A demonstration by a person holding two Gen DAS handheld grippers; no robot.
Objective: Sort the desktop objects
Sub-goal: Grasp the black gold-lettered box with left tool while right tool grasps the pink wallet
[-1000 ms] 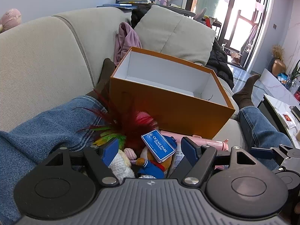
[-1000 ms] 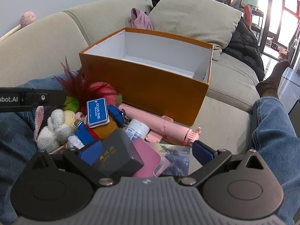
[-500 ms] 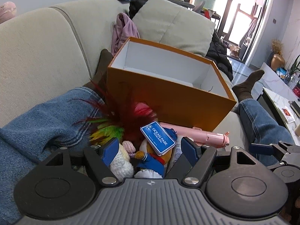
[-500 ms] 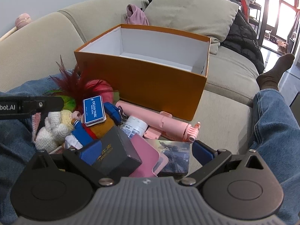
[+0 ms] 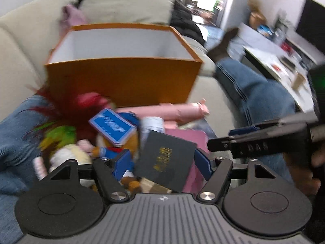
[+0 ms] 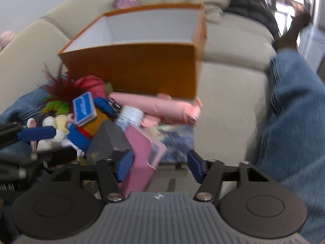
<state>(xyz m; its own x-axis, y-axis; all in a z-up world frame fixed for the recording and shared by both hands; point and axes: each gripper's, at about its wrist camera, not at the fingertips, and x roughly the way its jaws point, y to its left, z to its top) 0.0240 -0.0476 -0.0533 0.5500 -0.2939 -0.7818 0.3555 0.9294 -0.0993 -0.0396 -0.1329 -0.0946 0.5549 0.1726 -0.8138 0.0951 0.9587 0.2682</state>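
Left wrist view
Writing: gold lettering on the black box (image 5: 165, 160), too blurred to read; white print on the blue card pack (image 5: 112, 127), also unreadable.
Orange box (image 5: 121, 81): open-topped, white inside, nothing seen in it.
Left gripper (image 5: 162, 162): jaws apart astride the black box, pads not pressing it.
Seen only here: low table (image 5: 270, 61) right of the orange box.

Right wrist view
Right gripper (image 6: 158, 165): jaws closing around the pink case (image 6: 142, 158); far pad clear of it.
Pile: pink cylinder (image 6: 154, 107), plush toys (image 6: 59, 130), just before the orange box (image 6: 132, 69).
Seen only here: picture card (image 6: 178, 140) beside the pink case.
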